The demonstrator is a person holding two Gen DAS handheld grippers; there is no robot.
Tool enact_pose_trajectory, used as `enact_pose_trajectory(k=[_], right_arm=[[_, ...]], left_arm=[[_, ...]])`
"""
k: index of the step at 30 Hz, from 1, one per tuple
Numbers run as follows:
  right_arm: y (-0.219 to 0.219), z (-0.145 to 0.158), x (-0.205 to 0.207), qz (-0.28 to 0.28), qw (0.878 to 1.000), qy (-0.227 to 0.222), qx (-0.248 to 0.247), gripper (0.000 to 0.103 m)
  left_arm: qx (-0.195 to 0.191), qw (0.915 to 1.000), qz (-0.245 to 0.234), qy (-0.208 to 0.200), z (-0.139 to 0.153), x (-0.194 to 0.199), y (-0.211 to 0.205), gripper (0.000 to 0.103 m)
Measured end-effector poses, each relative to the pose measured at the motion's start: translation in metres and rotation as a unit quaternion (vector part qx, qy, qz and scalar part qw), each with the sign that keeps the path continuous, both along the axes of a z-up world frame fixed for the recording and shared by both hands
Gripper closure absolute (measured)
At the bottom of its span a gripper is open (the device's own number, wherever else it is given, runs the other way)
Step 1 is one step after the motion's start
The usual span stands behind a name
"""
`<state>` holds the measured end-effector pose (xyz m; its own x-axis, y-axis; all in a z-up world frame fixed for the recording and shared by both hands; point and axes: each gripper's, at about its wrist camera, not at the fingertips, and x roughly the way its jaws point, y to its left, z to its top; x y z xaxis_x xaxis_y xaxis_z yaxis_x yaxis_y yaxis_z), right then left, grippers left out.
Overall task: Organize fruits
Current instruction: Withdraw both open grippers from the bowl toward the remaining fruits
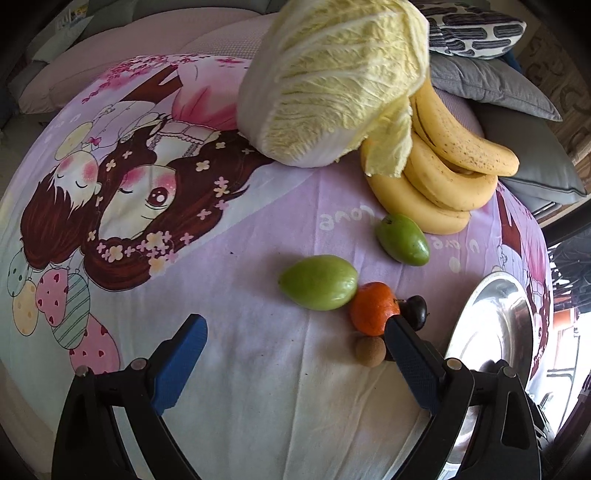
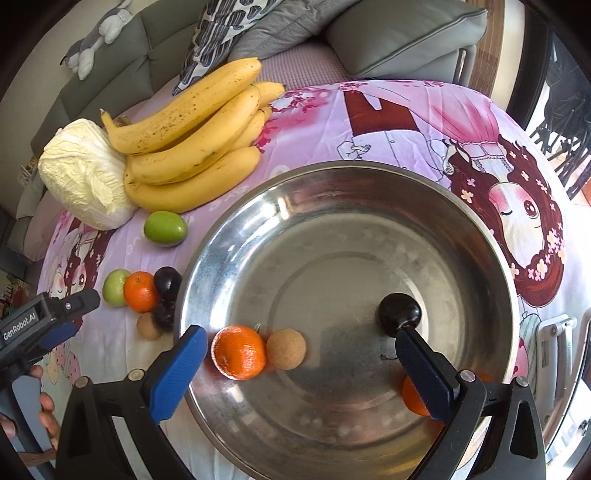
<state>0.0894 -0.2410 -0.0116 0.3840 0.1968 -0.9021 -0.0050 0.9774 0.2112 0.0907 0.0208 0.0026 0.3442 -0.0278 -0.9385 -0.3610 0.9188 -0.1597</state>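
Observation:
A steel bowl (image 2: 369,206) sits on the pink cartoon cloth and holds an orange (image 2: 239,352), a round brown fruit (image 2: 286,349), a dark plum (image 2: 399,314) and a second orange (image 2: 413,397) partly behind a finger. My right gripper (image 2: 299,354) is open and empty above the bowl. Left of the bowl on the cloth lie a green fruit (image 1: 319,282), an orange (image 1: 373,308), a dark plum (image 1: 414,312), a brown fruit (image 1: 370,351), another green fruit (image 1: 402,239) and bananas (image 1: 439,173). My left gripper (image 1: 295,334) is open and empty just short of them.
A napa cabbage (image 1: 332,77) rests beside the bananas at the back. Grey sofa cushions (image 2: 399,40) and a patterned pillow (image 1: 472,29) lie behind the cloth. The bowl's rim (image 1: 491,325) shows at the right in the left wrist view.

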Motion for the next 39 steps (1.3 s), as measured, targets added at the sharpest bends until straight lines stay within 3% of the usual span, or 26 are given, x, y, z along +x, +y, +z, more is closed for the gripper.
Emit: enact_pose_trajectory(k=[8,18,23,39], right_arm=[[0.033,0.0,-0.004,0.041,0.999,-0.001,-0.004,0.0],[0.084,0.0,-0.01,0.106,0.994,0.0,0.001,0.0],[0.095,0.003,-0.009,0.112,0.994,-0.007,0.005,0.0],[0.118,0.015,0.002,0.13,0.991,-0.03,0.016,0.0]], left_arm=[[-0.021,0.9984,0.051,0.014,-0.006,-0.012,0.048,0.006],[-0.029,0.9969,0.072,0.014,-0.007,-0.023,0.079,0.006],[-0.039,0.996,0.081,0.004,-0.006,-0.025,0.095,0.006],[-0.046,0.9956,0.079,-0.024,0.0,-0.022,0.102,0.006]])
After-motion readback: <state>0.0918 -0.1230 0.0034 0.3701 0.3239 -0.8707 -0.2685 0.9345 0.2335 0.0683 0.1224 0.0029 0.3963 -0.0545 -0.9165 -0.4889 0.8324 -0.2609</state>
